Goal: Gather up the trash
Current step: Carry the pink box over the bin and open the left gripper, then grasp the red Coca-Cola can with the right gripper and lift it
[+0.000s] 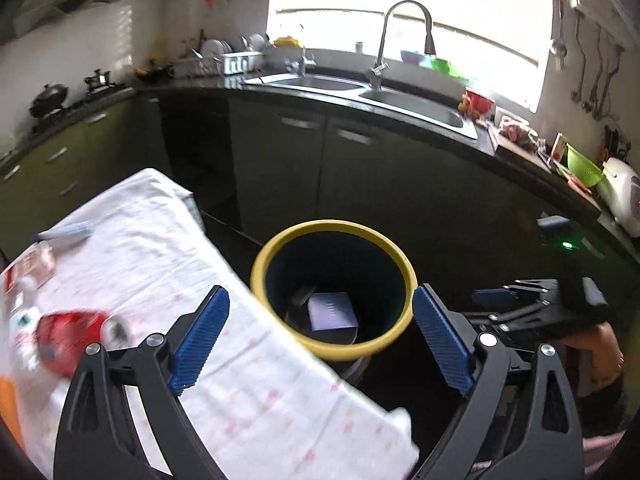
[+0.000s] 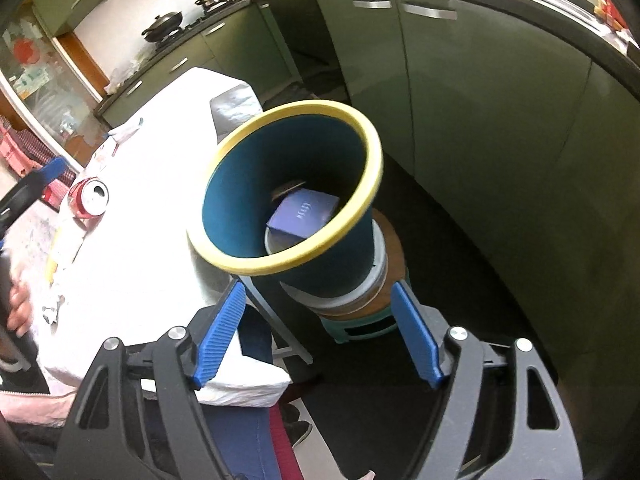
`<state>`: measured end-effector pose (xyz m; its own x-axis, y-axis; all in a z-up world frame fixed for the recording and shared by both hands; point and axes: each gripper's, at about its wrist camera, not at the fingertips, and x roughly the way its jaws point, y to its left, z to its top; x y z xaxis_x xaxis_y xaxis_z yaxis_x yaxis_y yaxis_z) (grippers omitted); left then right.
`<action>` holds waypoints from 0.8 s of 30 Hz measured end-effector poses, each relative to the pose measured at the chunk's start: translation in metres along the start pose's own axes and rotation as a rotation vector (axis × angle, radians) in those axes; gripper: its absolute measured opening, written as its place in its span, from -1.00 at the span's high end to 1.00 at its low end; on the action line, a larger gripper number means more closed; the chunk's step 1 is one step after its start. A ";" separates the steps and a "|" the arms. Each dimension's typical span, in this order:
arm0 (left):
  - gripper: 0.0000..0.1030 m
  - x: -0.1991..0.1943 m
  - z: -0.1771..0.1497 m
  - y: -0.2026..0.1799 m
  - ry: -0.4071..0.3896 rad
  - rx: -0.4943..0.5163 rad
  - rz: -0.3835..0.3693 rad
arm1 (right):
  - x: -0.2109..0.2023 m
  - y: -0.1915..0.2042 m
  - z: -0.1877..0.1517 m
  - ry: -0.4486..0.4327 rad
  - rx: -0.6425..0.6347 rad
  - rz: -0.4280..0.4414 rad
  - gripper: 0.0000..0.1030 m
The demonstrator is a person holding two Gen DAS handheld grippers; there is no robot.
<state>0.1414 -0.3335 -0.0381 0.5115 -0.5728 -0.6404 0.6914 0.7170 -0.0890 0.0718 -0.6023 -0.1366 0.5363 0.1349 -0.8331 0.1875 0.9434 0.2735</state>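
Observation:
A teal bin with a yellow rim (image 1: 332, 226) stands just off the table's edge, and a purple box (image 1: 332, 312) lies at its bottom. My left gripper (image 1: 322, 292) hangs open and empty above the bin's near rim. In the right wrist view the same bin (image 2: 372, 184) tilts toward me with the purple box (image 2: 304, 212) inside. My right gripper (image 2: 320, 286) is open below the bin's base, with nothing between its blue pads. A red can (image 2: 88, 198) stands upright on the white-clothed table (image 2: 152, 200); in the left wrist view the can (image 1: 68, 332) is blurred.
The bin rests on a round wooden stool (image 2: 394, 248). Wrappers (image 1: 28, 268) and paper scraps (image 2: 52, 308) lie on the cloth. Green cabinets (image 2: 480, 120), a sink (image 1: 400, 100) and a dark counter run behind. A hand (image 2: 18, 308) shows at the table's left edge.

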 end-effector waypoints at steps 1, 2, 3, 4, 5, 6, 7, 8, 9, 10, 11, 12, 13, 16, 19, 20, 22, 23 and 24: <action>-0.79 -0.016 -0.007 0.004 -0.012 -0.005 0.020 | 0.001 0.004 0.000 0.002 -0.006 0.002 -0.38; -0.81 -0.026 -0.012 0.008 -0.019 -0.011 0.034 | 0.002 0.008 -0.001 0.004 -0.013 0.003 -0.38; -0.81 -0.040 -0.020 0.014 -0.028 -0.024 0.054 | 0.002 0.014 -0.001 0.004 -0.024 0.006 -0.38; -0.81 -0.051 -0.027 0.020 -0.033 -0.036 0.065 | 0.003 0.019 -0.001 0.004 -0.031 0.009 -0.38; -0.83 -0.060 -0.033 0.025 -0.038 -0.049 0.076 | 0.003 0.024 -0.001 0.004 -0.042 0.014 -0.38; -0.85 -0.070 -0.039 0.030 -0.046 -0.063 0.090 | 0.003 0.030 -0.001 0.002 -0.054 0.019 -0.39; -0.86 -0.085 -0.050 0.038 -0.056 -0.079 0.115 | 0.003 0.036 -0.001 0.001 -0.066 0.023 -0.39; -0.87 -0.096 -0.059 0.044 -0.063 -0.092 0.140 | 0.004 0.041 0.000 0.000 -0.076 0.026 -0.39; -0.87 -0.104 -0.066 0.049 -0.066 -0.101 0.157 | 0.005 0.046 0.000 0.000 -0.087 0.028 -0.40; -0.87 -0.116 -0.076 0.056 -0.071 -0.119 0.180 | 0.005 0.054 0.001 0.000 -0.101 0.033 -0.40; -0.88 -0.124 -0.083 0.062 -0.074 -0.135 0.192 | 0.006 0.061 0.001 0.002 -0.113 0.037 -0.40; -0.89 -0.132 -0.091 0.068 -0.076 -0.152 0.203 | 0.008 0.071 0.002 0.005 -0.130 0.043 -0.40; -0.89 -0.143 -0.101 0.076 -0.078 -0.174 0.216 | 0.009 0.078 0.002 0.007 -0.142 0.046 -0.40; -0.90 -0.164 -0.124 0.095 -0.080 -0.213 0.259 | 0.013 0.108 0.006 0.014 -0.197 0.063 -0.40; -0.90 -0.178 -0.140 0.108 -0.082 -0.235 0.297 | 0.019 0.143 0.014 0.021 -0.265 0.077 -0.41; -0.90 -0.181 -0.144 0.113 -0.083 -0.242 0.303 | 0.020 0.155 0.017 0.021 -0.291 0.080 -0.41; -0.90 -0.188 -0.152 0.122 -0.090 -0.259 0.320 | 0.024 0.186 0.024 0.019 -0.370 0.093 -0.41; -0.90 -0.192 -0.156 0.126 -0.095 -0.264 0.325 | 0.026 0.203 0.028 0.020 -0.422 0.105 -0.41; -0.90 -0.194 -0.158 0.128 -0.097 -0.268 0.325 | 0.028 0.220 0.030 0.021 -0.477 0.117 -0.41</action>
<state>0.0504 -0.0675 -0.0463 0.7356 -0.3253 -0.5941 0.3355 0.9370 -0.0977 0.1529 -0.4001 -0.0854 0.5141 0.2497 -0.8206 -0.2732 0.9545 0.1192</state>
